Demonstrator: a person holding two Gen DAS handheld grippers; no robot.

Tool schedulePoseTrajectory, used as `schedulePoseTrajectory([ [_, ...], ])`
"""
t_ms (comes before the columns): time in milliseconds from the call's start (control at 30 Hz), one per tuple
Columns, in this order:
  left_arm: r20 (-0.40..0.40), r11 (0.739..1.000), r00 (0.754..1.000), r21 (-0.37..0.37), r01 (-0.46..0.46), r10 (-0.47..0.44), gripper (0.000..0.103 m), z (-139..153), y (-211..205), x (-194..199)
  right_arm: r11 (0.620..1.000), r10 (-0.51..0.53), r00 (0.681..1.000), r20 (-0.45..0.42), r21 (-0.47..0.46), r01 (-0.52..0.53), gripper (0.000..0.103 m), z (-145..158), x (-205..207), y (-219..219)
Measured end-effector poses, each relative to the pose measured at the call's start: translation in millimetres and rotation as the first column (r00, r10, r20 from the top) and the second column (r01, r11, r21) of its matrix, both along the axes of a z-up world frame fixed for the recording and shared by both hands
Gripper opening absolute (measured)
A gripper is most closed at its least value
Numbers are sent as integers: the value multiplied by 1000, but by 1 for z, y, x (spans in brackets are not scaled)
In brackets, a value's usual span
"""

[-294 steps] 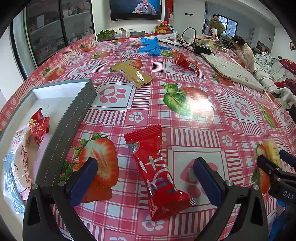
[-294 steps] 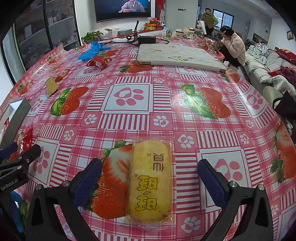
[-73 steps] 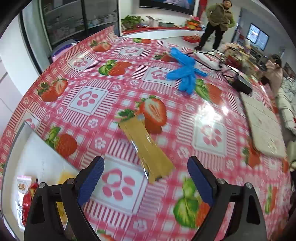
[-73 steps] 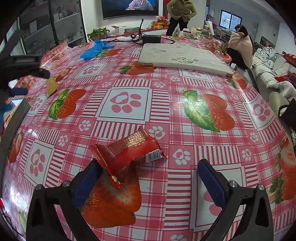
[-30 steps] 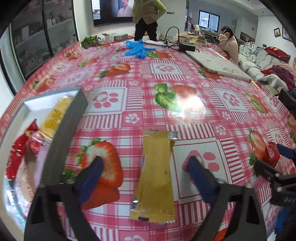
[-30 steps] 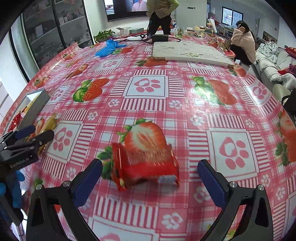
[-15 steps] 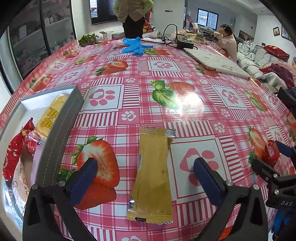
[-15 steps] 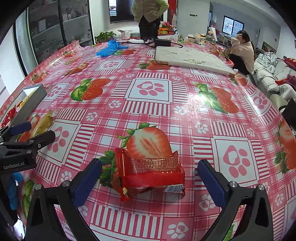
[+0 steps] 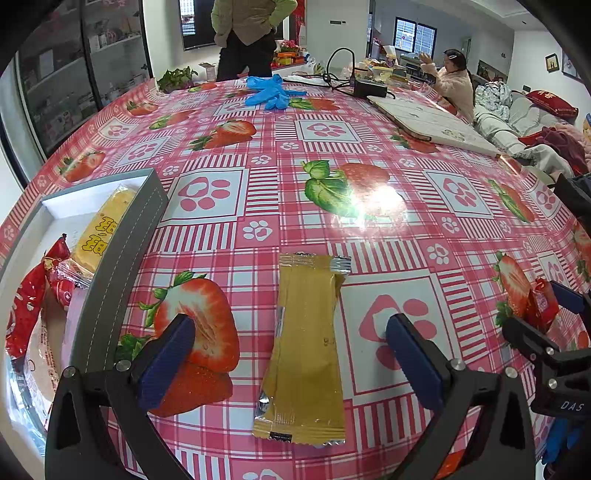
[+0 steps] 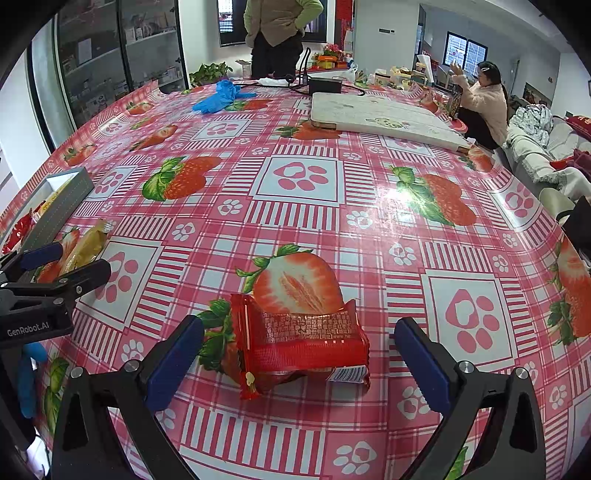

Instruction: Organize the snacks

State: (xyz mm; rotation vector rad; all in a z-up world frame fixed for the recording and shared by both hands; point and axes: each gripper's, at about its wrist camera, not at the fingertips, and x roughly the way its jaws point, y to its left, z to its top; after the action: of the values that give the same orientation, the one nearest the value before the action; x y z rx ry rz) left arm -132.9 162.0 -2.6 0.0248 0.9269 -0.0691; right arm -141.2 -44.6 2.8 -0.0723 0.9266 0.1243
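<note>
Barely shifted since half a second ago: left gripper (image 9: pixel 290 356) hangs over the gold snack packet (image 9: pixel 306 350), fingers wide apart with the packet lying flat on the tablecloth (image 9: pixel 332 147) between them, touching neither. Same on the other side: right gripper (image 10: pixel 299 363) spread wide around the red snack packet (image 10: pixel 301 345), which sits crumpled at lower centre of the right wrist view, print too small to read. At left of the left wrist view, grey tray (image 9: pixel 122 254) cut off by the frame edge; inside, a yellow snack (image 9: pixel 101 229) and red wrappers (image 9: pixel 27 302) partly hidden behind its wall, with a pale packet below hard to make out. At far right of that view, only a sliver of the red packet visible behind the right gripper's finger. Near the top, blue gloves (image 9: pixel 271 92) and a standing person (image 9: pixel 251 33) cropped at the shoulders.
</note>
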Motion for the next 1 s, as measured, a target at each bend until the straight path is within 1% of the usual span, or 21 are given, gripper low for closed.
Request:
schedulePoseTrajectory([
  [367,-6,1000,1000,3,2,-2,103,0,0,1,1000,5,1000,-11,-4,-5,103,1,-1,0],
  [400,-8,1000,1000,3,2,-2,103,1,0,1,1000,4,1000,-18,-4,-4,103,1,-1,0],
  [500,-16,1000,1000,6,-1,1,103,1,-1,3,1000,-3,997,-77,-12,2,103,3,8,1],
  [600,-44,1000,999,2,-21,21,101,2,-3,7,1000,-15,991,-132,-18,12,103,4,20,4],
  [633,-54,1000,998,2,-27,27,94,3,-4,8,1000,-12,989,-144,-16,10,103,4,23,5],
  [667,-55,1000,998,2,-26,26,87,6,-6,8,1000,-11,989,-149,-16,9,98,5,25,7],
  [700,-55,1000,998,-1,-18,18,66,9,-7,8,1000,-7,989,-149,-19,4,92,6,26,8],
  [733,-61,1000,998,-2,-2,1,39,12,-9,8,1000,1,990,-141,-16,-3,73,10,27,10],
  [767,-73,1000,997,-5,11,-11,25,14,-10,10,1000,7,990,-137,-14,-9,53,13,28,11],
  [800,-95,1000,995,-23,16,-18,23,15,-10,12,1000,12,990,-141,-11,-14,53,15,29,12],
  [867,-138,995,990,-99,2,-16,23,19,-3,12,1000,14,988,-155,21,-11,52,16,32,10],
  [900,-147,992,989,-128,-6,-13,23,21,0,10,999,13,987,-157,34,-8,52,17,32,9],
  [933,-144,990,989,-140,-11,-9,23,25,2,7,998,15,987,-162,62,-5,51,18,30,7],
  [1000,-126,992,992,-126,-11,-4,23,34,3,1,993,27,987,-159,118,-8,51,24,26,4],
])
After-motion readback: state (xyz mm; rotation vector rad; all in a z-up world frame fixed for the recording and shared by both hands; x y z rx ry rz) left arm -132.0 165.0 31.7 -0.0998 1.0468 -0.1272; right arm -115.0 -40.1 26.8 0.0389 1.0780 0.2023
